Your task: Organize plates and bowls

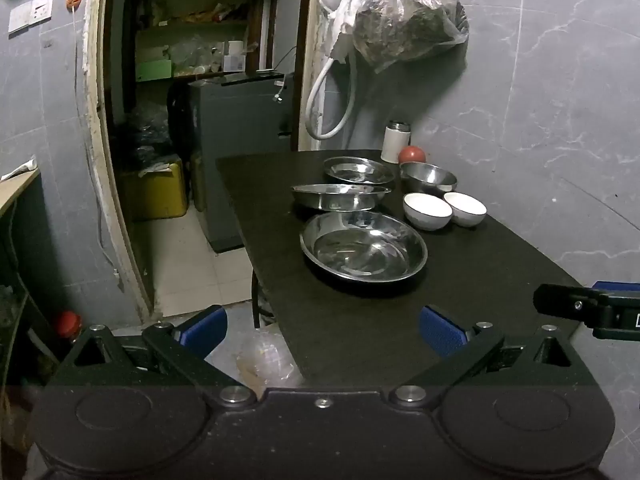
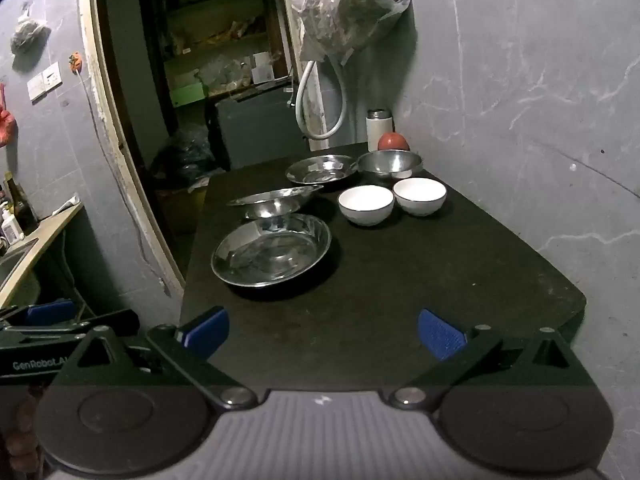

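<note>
On a black table (image 1: 460,300) (image 2: 400,280) lie three steel plates: a large near one (image 1: 363,246) (image 2: 272,250), a tilted middle one (image 1: 340,196) (image 2: 276,200), and a far one (image 1: 357,170) (image 2: 320,168). A steel bowl (image 1: 429,176) (image 2: 390,162) and two white bowls (image 1: 427,211) (image 1: 465,208) (image 2: 366,204) (image 2: 419,196) stand to their right. My left gripper (image 1: 323,330) is open and empty over the table's near left edge. My right gripper (image 2: 323,334) is open and empty above the near edge.
A white flask (image 1: 396,141) (image 2: 379,124) and a red round object (image 1: 411,155) (image 2: 394,142) stand at the far table end by the wall. A plastic bag (image 1: 408,16) hangs above. A doorway (image 1: 192,120) opens to the left, with floor below the table's left edge.
</note>
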A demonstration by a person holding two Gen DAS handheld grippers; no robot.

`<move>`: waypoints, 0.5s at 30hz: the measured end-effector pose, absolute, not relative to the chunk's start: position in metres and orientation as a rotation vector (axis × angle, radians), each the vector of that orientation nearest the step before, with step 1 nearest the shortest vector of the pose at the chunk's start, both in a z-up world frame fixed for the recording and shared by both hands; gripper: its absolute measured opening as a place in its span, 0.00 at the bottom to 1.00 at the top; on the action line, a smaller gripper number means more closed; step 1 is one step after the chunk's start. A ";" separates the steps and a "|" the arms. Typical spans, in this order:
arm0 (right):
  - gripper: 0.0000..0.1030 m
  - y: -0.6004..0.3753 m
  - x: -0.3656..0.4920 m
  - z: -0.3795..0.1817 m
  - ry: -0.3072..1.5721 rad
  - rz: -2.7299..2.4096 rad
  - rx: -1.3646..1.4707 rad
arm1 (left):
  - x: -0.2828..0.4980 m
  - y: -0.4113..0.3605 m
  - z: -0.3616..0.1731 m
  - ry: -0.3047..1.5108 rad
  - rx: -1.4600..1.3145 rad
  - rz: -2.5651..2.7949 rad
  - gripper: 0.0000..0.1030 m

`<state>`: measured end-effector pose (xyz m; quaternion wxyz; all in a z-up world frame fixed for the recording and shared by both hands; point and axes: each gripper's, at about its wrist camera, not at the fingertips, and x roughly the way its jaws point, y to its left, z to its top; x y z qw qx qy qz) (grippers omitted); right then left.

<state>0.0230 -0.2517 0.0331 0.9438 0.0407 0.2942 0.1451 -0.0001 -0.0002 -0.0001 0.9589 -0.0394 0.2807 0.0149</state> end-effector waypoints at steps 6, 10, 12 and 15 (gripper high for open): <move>1.00 -0.252 0.023 0.034 0.603 0.301 0.084 | 0.000 0.001 0.000 0.569 -0.083 0.036 0.99; 1.00 -0.256 0.025 0.038 0.604 0.302 0.084 | 0.000 -0.001 0.000 0.570 -0.079 0.029 0.99; 1.00 -0.257 0.027 0.038 0.606 0.305 0.083 | 0.000 -0.001 0.000 0.571 -0.080 0.028 0.99; 1.00 -0.257 0.030 0.038 0.606 0.306 0.081 | 0.000 -0.001 0.001 0.571 -0.077 0.026 0.99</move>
